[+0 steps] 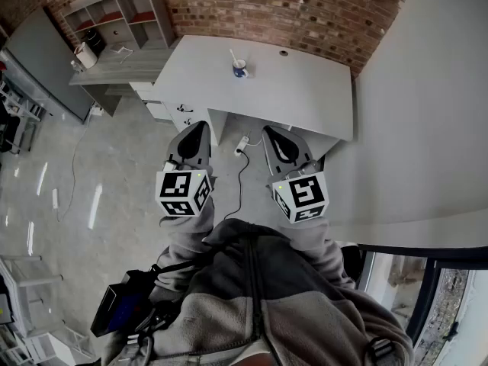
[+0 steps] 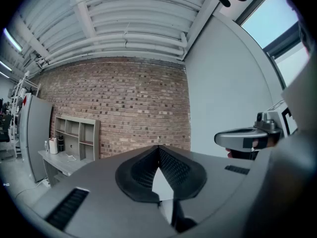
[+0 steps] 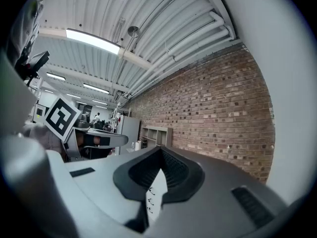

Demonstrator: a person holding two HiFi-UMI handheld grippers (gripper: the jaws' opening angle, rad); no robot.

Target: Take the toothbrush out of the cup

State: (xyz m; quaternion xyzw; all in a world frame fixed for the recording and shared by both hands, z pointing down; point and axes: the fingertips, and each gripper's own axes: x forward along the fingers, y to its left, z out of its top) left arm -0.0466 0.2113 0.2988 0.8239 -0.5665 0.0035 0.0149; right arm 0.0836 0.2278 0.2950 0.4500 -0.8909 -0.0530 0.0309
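**Both grippers closed and empty, well short of the cup**

In the head view, the blue cup is standing on the white table in the upper middle of the frame, near the table's far edge and the brick wall. The white toothbrush is sitting inside it, its handle leaning toward the upper left.

The person is holding both grippers side by side in the centre of the frame, above the concrete floor and below the table's near edge, well apart from the cup. The left gripper is showing left of centre and the right gripper right of centre, each with its marker cube at the lower end.

In the left gripper view, the left gripper is pointing at the brick wall with its jaws pressed together at the tips and nothing between them. In the right gripper view, the right gripper is showing the same: jaws meeting at the tips, gripping nothing.

A power strip is lying on the floor between the two grippers, with a dark cable trailing down from it. A shelf unit is standing against the wall in the upper left.
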